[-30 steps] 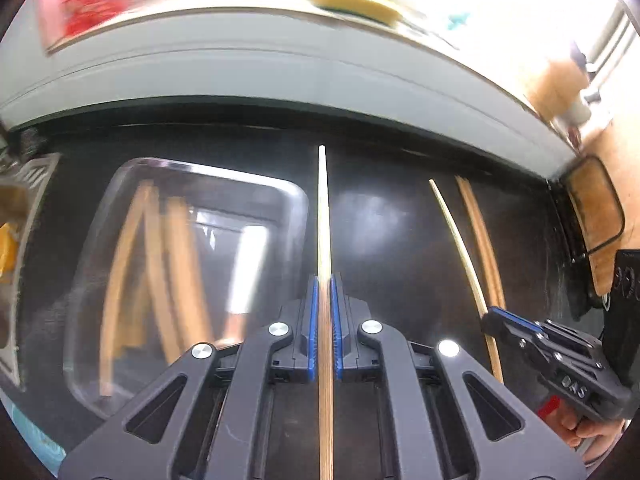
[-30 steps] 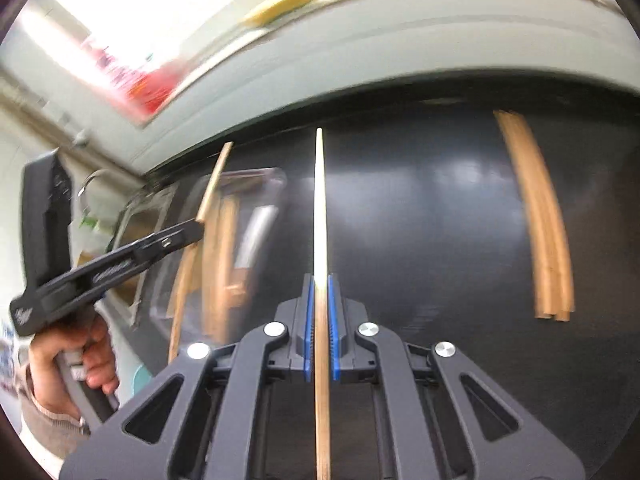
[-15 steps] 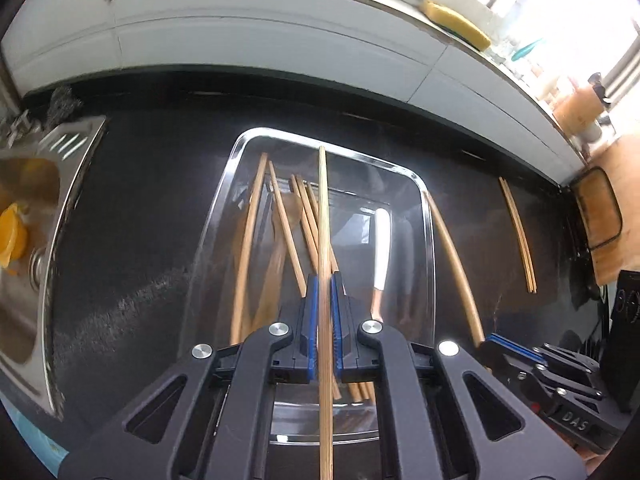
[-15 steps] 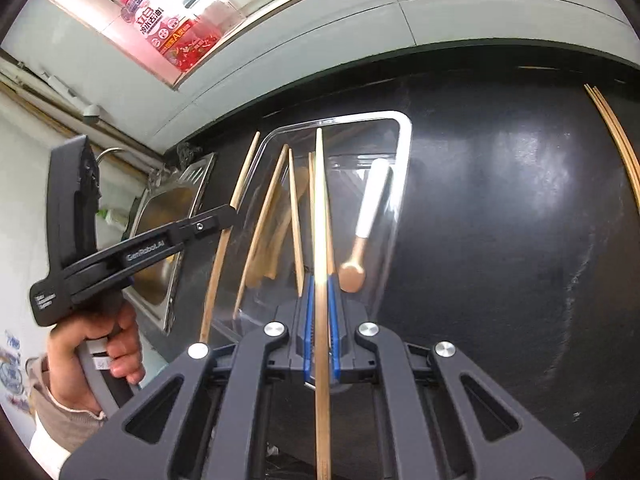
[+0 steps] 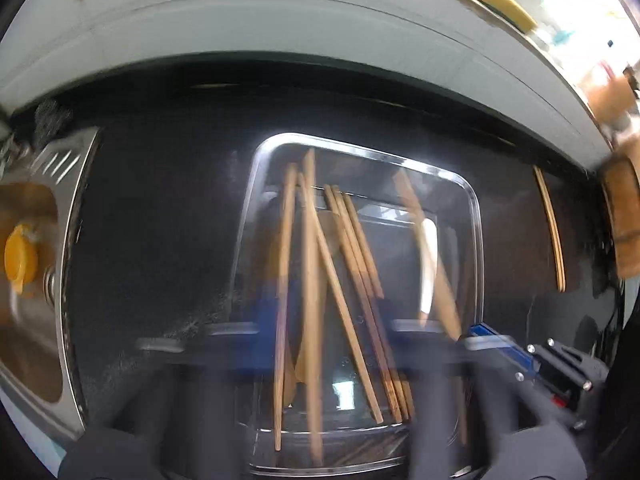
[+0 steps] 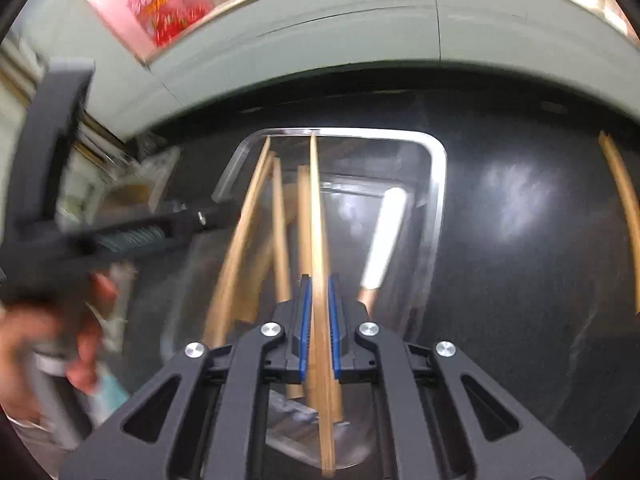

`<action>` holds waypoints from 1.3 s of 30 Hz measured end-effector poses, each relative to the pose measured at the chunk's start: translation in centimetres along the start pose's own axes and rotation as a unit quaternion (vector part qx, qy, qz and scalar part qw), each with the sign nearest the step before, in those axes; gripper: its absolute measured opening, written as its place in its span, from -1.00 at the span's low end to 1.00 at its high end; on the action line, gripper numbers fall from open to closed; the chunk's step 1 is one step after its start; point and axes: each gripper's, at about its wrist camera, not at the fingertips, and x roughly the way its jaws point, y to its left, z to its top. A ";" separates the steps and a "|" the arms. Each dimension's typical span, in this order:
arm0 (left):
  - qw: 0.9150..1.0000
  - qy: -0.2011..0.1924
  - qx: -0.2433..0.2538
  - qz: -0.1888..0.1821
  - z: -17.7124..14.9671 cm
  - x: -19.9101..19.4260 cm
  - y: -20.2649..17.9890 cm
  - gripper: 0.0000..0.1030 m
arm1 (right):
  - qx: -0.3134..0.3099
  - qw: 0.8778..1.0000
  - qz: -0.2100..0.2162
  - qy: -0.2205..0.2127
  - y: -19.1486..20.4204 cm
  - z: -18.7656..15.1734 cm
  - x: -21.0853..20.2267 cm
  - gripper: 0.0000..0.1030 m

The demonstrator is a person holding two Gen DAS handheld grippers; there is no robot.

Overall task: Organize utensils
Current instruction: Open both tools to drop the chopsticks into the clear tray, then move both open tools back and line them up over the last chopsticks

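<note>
A clear plastic tray (image 5: 476, 216) on the black counter holds several wooden chopsticks (image 5: 352, 264) and a white-handled utensil (image 6: 386, 232). My left gripper (image 5: 352, 344) hovers over the tray's near end, blurred, its jaws opening wide. The chopstick (image 5: 312, 300) it carried lies loose between them among the others. My right gripper (image 6: 318, 320) is shut on a wooden chopstick (image 6: 316, 220) that points along the tray (image 6: 440, 184). In the right wrist view the left gripper (image 6: 120, 236) and the hand (image 6: 24, 344) holding it are at the left.
A steel sink (image 5: 68, 280) with an orange object (image 5: 18, 258) lies left of the tray. A pair of chopsticks (image 5: 550, 232) rests on the counter to the right, near a wooden board (image 5: 622, 216). A white tiled wall (image 5: 280, 32) runs behind.
Both grippers moved over the tray and lower. The left jaws went from shut on a chopstick to wide apart, and that chopstick now lies in the tray. The right grip is unchanged.
</note>
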 end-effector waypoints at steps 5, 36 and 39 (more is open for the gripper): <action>0.999 -0.039 -0.004 0.009 1.0 -2.0 0.1 0.88 | -0.054 0.997 -0.042 -0.036 -1.1 -0.7 -1.4 0.86; 0.994 0.008 0.108 0.032 -0.6 6.1 -24.1 0.89 | 0.057 0.984 -0.168 0.005 -30.3 -4.1 -7.6 0.87; 0.993 0.022 0.111 0.023 -1.4 7.6 -26.4 0.89 | 0.072 0.984 -0.163 0.017 -32.7 -4.7 -7.5 0.87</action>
